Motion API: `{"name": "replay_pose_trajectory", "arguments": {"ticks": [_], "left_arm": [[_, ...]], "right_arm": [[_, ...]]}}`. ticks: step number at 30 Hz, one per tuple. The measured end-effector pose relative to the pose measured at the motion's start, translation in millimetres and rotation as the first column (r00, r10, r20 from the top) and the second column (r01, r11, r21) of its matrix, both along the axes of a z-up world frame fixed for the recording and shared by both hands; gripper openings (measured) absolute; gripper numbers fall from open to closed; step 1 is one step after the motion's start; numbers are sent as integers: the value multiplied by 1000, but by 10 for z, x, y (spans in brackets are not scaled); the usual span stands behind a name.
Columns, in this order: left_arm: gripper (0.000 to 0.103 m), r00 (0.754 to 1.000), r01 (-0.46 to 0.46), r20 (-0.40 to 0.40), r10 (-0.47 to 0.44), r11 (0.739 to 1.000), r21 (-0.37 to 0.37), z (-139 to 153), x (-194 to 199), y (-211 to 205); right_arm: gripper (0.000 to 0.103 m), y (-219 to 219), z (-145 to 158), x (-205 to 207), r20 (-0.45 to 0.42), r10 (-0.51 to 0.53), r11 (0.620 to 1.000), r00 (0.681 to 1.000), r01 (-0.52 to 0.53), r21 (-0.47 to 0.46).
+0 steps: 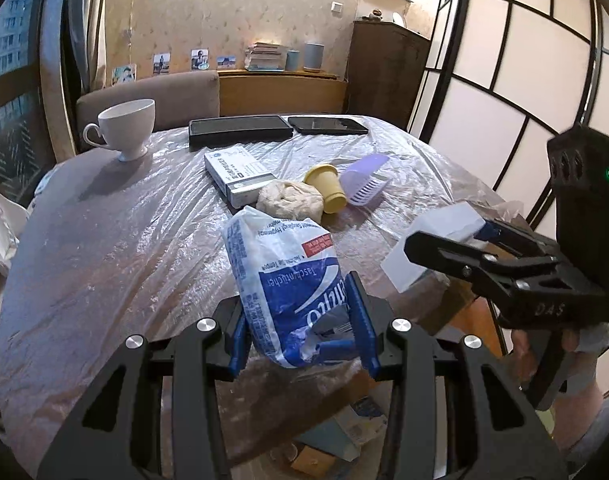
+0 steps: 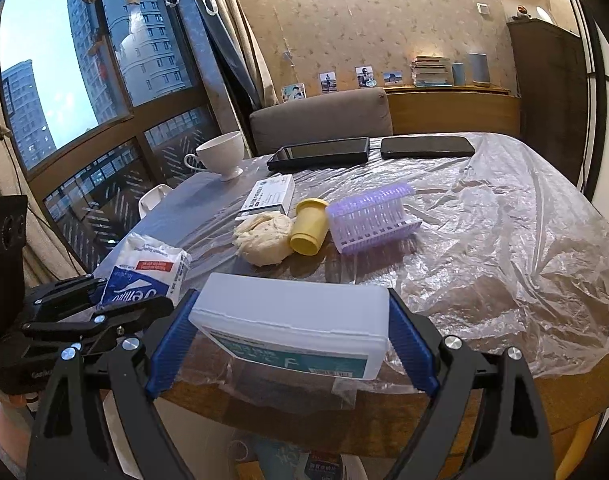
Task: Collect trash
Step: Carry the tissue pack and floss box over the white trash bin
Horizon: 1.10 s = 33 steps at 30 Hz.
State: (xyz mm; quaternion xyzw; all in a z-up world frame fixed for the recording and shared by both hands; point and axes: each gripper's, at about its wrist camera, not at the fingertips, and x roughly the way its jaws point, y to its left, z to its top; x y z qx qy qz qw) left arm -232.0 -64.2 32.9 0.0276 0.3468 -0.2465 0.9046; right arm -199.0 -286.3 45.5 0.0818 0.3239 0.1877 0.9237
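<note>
A round table (image 2: 484, 412) is seen draped in crinkled clear film (image 2: 504, 248), set in a papered room with a tall window (image 2: 64, 80) onto tower blocks, a brown chair (image 2: 320, 116) and a wooden shelf (image 2: 448, 104) behind. On the film are counted one white cup (image 2: 220, 156), two dark tablets (image 2: 320, 153) (image 2: 426, 147), one grey carton (image 2: 270, 196), one crumpled paper wad (image 2: 264, 238), one yellow cup (image 2: 309, 226) on its side and one lilac basket (image 2: 370, 218), also tipped. The tissue bag (image 1: 288, 280) (white and blue, printed, wrinkled and partly empty) is clamped between the blue pads of the left gripper (image 1: 300, 330) at the near edge of the table. A white plastic box (image 2: 292, 324) with a teal label is gripped at both ends by the widely spread right gripper (image 2: 292, 344), held over the table's near rim. Further packaging (image 1: 344, 432) is glimpsed below the rim, too dim to be named.
</note>
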Motion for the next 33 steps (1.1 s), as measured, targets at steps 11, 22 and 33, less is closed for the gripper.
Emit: {"name": "replay_pose_trajectory", "arguments": {"ticks": [11, 22, 33], "left_arm": [[44, 1000, 13, 1, -13, 1000, -14, -23, -214, 60], [44, 1000, 13, -19, -13, 1000, -20, -53, -400, 107], [44, 999, 15, -31, -16, 1000, -21, -94, -580, 162]], "right_arm": [[87, -27, 55, -205, 1, 34, 999, 999, -34, 19], [87, 1, 75, -420, -9, 70, 997, 997, -70, 18], [87, 8, 17, -637, -35, 103, 995, 994, -103, -2]]}}
